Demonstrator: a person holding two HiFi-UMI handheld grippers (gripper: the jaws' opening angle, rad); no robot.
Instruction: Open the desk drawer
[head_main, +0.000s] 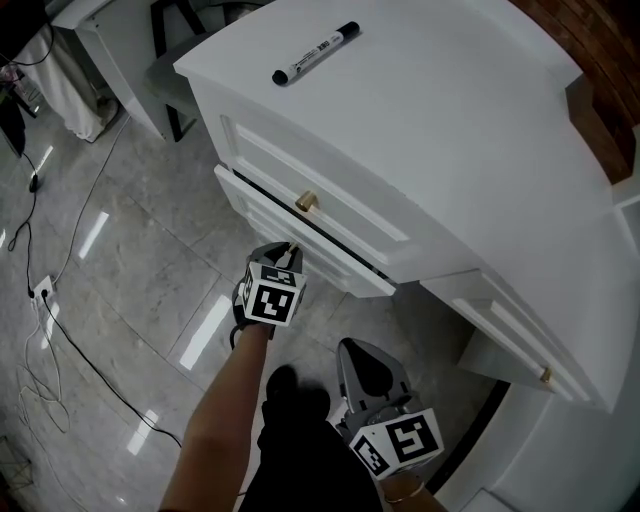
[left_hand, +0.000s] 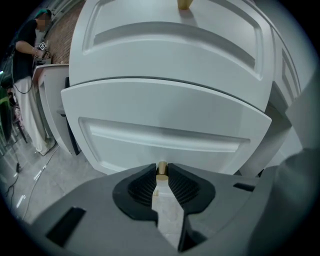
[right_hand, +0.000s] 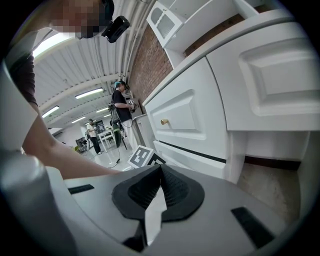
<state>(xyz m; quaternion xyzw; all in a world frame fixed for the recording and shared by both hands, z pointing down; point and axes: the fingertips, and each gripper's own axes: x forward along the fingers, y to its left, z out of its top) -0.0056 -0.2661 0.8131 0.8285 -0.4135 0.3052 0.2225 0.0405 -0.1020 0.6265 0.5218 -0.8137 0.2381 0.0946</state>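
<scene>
The white desk (head_main: 450, 130) has two stacked drawers at its left end. The upper drawer (head_main: 320, 190) carries a brass knob (head_main: 307, 201). The lower drawer (head_main: 330, 262) stands slightly out, with a dark gap above it. My left gripper (head_main: 289, 250) sits at the lower drawer's front. In the left gripper view its jaws are shut on that drawer's small brass knob (left_hand: 161, 170), held at the very tips. My right gripper (head_main: 366, 362) hangs lower, near my body, away from the desk. In the right gripper view its pads (right_hand: 172, 187) meet with nothing between them.
A black marker (head_main: 316, 52) lies on the desk top. A third drawer with its own knob (head_main: 545, 376) is at the right. Cables (head_main: 60, 330) trail over the glossy floor at left. Another white table (head_main: 110, 40) stands behind, and people (right_hand: 120, 107) stand far off.
</scene>
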